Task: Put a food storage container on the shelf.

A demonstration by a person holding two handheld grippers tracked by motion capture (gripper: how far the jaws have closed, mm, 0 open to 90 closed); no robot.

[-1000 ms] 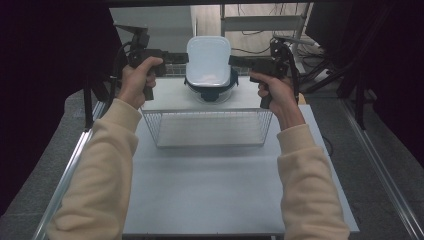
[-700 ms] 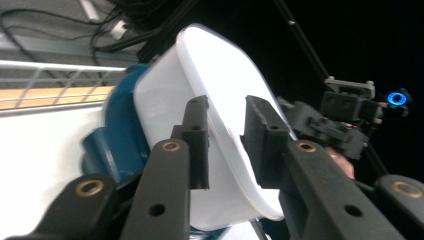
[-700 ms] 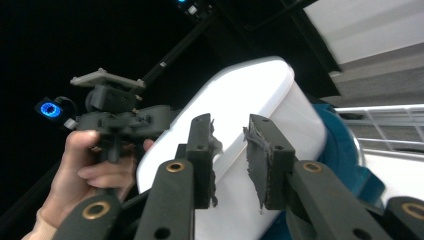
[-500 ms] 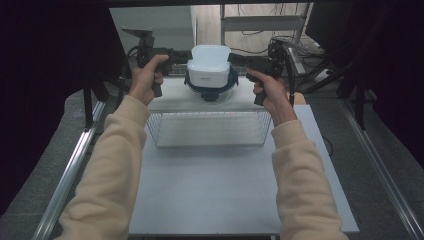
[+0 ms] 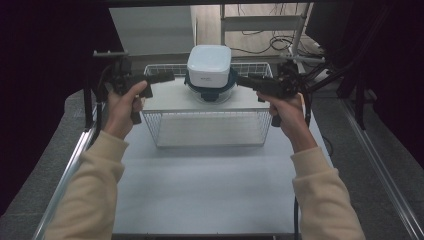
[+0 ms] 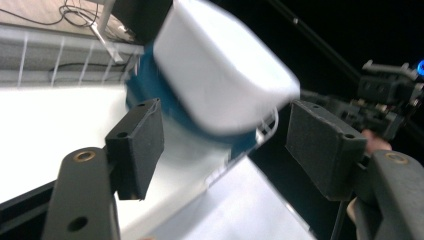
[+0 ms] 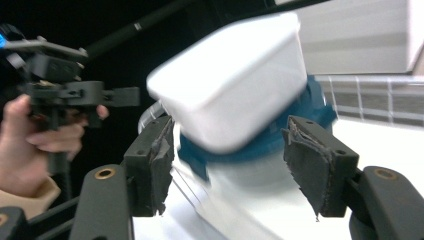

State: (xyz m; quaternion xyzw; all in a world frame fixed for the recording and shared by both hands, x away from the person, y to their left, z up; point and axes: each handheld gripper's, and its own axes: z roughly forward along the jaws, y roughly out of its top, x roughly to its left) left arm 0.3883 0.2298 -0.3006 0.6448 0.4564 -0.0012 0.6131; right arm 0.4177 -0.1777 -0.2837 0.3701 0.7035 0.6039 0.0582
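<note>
High view: left gripper (image 5: 167, 77) at left, jaws just been opening, wide, nothing between pads. Centre: white box (image 5: 209, 64) on blue-rimmed container (image 5: 210, 87), contents hidden, sitting atop upturned wire basket (image 5: 207, 130); both blurred in gripper views. Right gripper (image 5: 245, 81) likewise opening, wide, clear of container.

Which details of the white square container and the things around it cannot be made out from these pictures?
- White square plastic container: its contents, hidden by its opaque walls in the high view.
- Small print on its front, too small in the high view.
- Round blue-rimmed base beneath it: mostly covered by the container, blurred in both gripper views.
- White wire basket: its far rim is partly hidden behind the container.
- Right tool: its body is cut off by the bottom edge.
</note>
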